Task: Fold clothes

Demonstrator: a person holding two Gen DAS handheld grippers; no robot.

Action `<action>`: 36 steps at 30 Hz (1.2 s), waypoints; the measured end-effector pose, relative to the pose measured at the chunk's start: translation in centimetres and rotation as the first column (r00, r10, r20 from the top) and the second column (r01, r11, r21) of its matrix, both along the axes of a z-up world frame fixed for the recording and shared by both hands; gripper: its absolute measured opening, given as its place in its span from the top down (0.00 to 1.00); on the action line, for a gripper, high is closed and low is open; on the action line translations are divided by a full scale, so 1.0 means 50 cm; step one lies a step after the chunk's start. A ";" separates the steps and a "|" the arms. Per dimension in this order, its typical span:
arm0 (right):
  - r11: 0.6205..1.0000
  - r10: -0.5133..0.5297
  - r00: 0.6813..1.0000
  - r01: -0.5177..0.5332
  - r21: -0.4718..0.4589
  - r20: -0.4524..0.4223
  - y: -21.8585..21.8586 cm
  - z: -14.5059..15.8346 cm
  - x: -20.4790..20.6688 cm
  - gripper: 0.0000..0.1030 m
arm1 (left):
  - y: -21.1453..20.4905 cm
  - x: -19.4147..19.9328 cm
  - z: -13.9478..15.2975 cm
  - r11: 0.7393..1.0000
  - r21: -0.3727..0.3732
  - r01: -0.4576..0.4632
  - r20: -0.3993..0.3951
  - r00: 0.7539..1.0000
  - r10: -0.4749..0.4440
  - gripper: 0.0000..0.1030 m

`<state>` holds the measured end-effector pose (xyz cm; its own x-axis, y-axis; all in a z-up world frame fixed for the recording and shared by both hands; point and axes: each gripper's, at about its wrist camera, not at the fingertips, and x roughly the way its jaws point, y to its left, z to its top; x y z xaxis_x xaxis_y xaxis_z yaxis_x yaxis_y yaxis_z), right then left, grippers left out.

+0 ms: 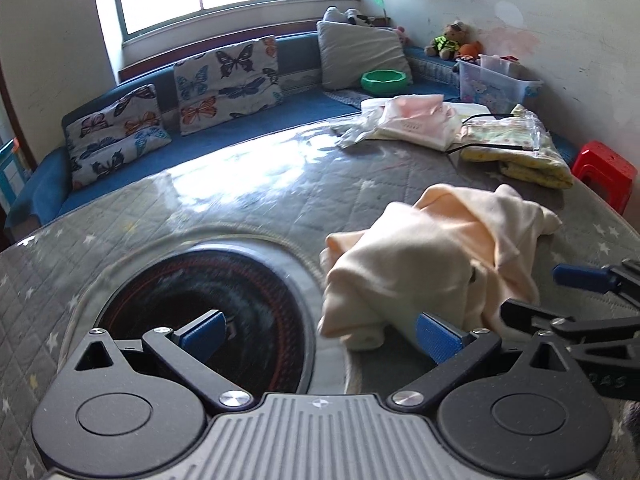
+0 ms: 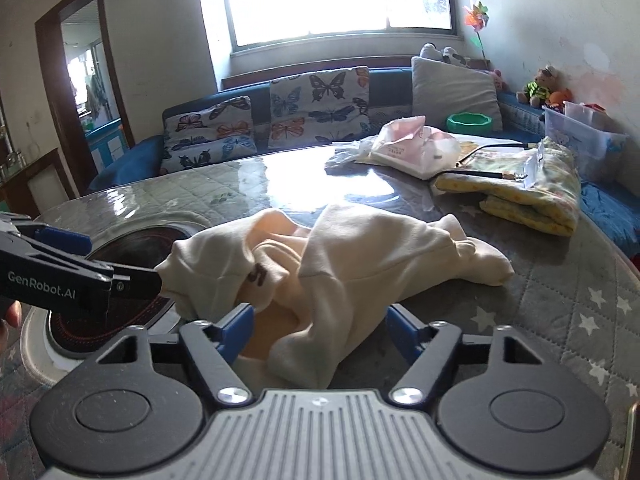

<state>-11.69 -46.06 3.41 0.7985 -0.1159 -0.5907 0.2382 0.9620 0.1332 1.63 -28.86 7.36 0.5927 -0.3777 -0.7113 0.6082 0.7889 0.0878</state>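
A cream top (image 2: 340,256) is bunched up on the table (image 2: 560,300), right in front of the right claw (image 2: 320,330). Part of it is seen between that claw's spread fingers, but it is not pinched. The left claw (image 1: 320,330) is wide apart and empty, with the top just beside its right finger (image 1: 438,338).

hidden: cream garment (image 2: 340,264) covers right tongs' (image 2: 320,334) gap | cut off: red stool (image 1: 604,172)
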 end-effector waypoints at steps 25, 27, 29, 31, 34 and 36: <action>1.000 0.004 0.999 -0.004 -0.008 -0.035 -0.012 -0.019 0.032 0.49 | -0.124 0.051 -0.004 0.998 -0.035 0.052 -0.083 0.995 -0.055 0.35; 1.000 0.001 0.999 -0.002 -0.007 -0.036 -0.013 -0.021 0.031 0.51 | -0.118 0.054 -0.013 0.998 -0.041 0.055 -0.105 0.993 -0.059 0.51; 1.000 0.001 0.999 -0.001 -0.005 -0.036 -0.014 -0.022 0.031 0.56 | -0.111 0.057 -0.019 0.997 -0.055 0.053 -0.128 0.990 -0.060 0.63; 1.000 0.002 0.999 -0.002 0.002 -0.036 -0.016 -0.023 0.031 0.61 | -0.103 0.054 -0.020 0.996 -0.066 0.058 -0.127 0.990 -0.066 0.74; 1.000 0.008 0.999 -0.008 0.007 -0.036 -0.015 -0.027 0.029 0.74 | -0.095 0.044 -0.017 0.995 -0.076 0.068 -0.119 0.990 -0.077 0.83; 1.000 0.009 0.999 -0.009 0.008 -0.037 -0.015 -0.030 0.027 0.79 | -0.086 0.039 -0.016 0.994 -0.084 0.075 -0.118 0.989 -0.084 0.86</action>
<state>-10.35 -46.83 1.92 0.7772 -0.1040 -0.6206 0.2341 0.9632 0.1318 3.59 -33.17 6.54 0.4700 -0.4785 -0.7417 0.6716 0.7391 -0.0513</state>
